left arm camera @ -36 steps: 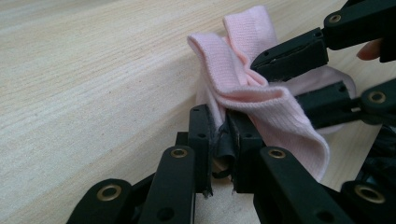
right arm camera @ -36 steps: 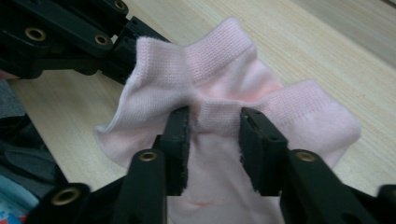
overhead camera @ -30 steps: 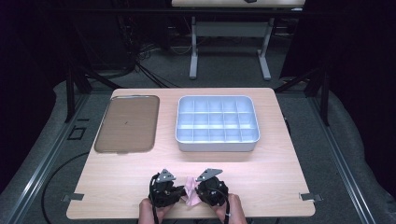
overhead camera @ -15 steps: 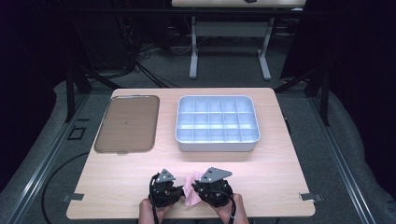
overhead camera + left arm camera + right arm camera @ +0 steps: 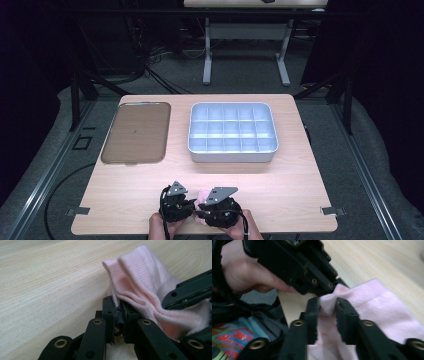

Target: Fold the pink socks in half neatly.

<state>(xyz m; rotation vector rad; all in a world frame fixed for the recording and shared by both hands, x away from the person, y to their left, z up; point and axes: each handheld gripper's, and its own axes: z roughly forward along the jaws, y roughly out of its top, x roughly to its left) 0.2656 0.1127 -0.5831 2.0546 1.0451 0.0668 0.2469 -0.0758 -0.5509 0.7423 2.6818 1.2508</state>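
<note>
Pink sock [image 5: 147, 290], soft, light and floppy, bunches at the high view's bottom centre, pinched by the left gripper [image 5: 117, 312] while the right gripper [image 5: 328, 307], just loosening, brackets a fold; grip its ribbed edge

Brown tray [image 5: 136, 132] beside white compartment box [image 5: 232, 132]

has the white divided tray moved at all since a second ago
No. The divided tray sits at the same spot beside the brown tray on the table, in the high view.
</note>
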